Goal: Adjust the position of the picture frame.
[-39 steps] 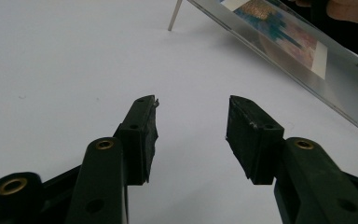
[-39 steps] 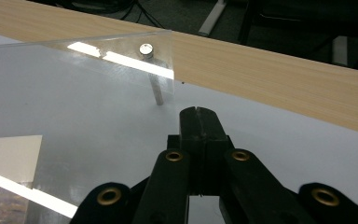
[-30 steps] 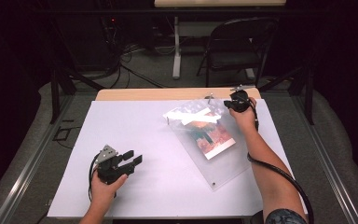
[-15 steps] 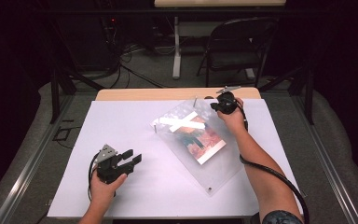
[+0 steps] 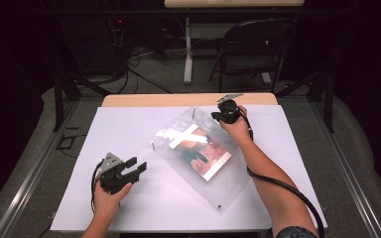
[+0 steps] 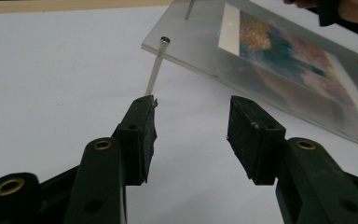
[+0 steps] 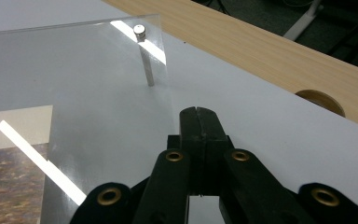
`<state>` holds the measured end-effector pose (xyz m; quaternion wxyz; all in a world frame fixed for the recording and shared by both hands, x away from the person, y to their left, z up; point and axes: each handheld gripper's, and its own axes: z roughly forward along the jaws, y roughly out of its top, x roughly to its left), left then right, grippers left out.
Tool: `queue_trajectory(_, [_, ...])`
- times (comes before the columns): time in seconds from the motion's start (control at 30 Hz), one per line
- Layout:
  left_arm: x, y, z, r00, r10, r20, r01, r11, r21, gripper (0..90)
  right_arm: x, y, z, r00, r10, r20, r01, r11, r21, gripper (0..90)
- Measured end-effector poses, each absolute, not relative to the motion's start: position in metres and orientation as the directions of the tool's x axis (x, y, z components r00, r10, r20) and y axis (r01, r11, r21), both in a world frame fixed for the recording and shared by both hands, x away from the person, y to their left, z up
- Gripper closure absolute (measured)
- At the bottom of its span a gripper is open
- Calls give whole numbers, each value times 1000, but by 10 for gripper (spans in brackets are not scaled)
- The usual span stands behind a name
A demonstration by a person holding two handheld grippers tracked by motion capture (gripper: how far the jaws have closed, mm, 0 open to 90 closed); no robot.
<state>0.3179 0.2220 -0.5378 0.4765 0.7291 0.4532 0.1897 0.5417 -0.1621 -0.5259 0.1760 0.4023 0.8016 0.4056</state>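
The desk (image 5: 129, 124) carried a clear acrylic frame (image 5: 238, 183) lying mid-right. The right hand-held gripper (image 5: 223, 115) pinched its far edge, jaws closed; sliding it wanted a steady, low pull. The left hand-held gripper (image 5: 129, 168) waited agape, holding nothing.

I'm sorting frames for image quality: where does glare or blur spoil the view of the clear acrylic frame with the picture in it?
High view: a bright crossed glare streak whitens the clear acrylic picture frame over the print's upper left. Right gripper view: two glare stripes cross the panel; the shut right tongs look sharp. Left gripper view: the frame is softly blurred, the open left tongs crisper.
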Motion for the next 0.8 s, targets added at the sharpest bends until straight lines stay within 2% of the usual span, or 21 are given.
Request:
queue_trajectory(0.33, [353,220,-550,509,857,-81,498,-216,840,607,540,-157,-524,-618,784,49,504,348,791,900])
queue_trajectory(0.37, [357,218,-550,509,858,-74,502,-226,835,619,540,-158,-523,-607,794,43,502,340,795,840])
queue_trajectory(0.4, [357,218,-550,509,858,-74,502,-226,835,628,540,-158,-523,-607,794,43,502,340,795,840])
queue_trajectory(0.43, [364,215,-552,513,856,-69,505,-235,830,633,538,-160,-520,-590,807,21,487,335,807,803])
queue_trajectory(0.6, [375,211,-554,512,855,-87,528,-233,817,648,530,-169,-511,-581,814,6,466,326,822,778])
queue_trajectory(0.8, [386,204,-554,528,847,-68,531,-266,805,689,507,-183,-495,-585,810,30,426,276,862,768])
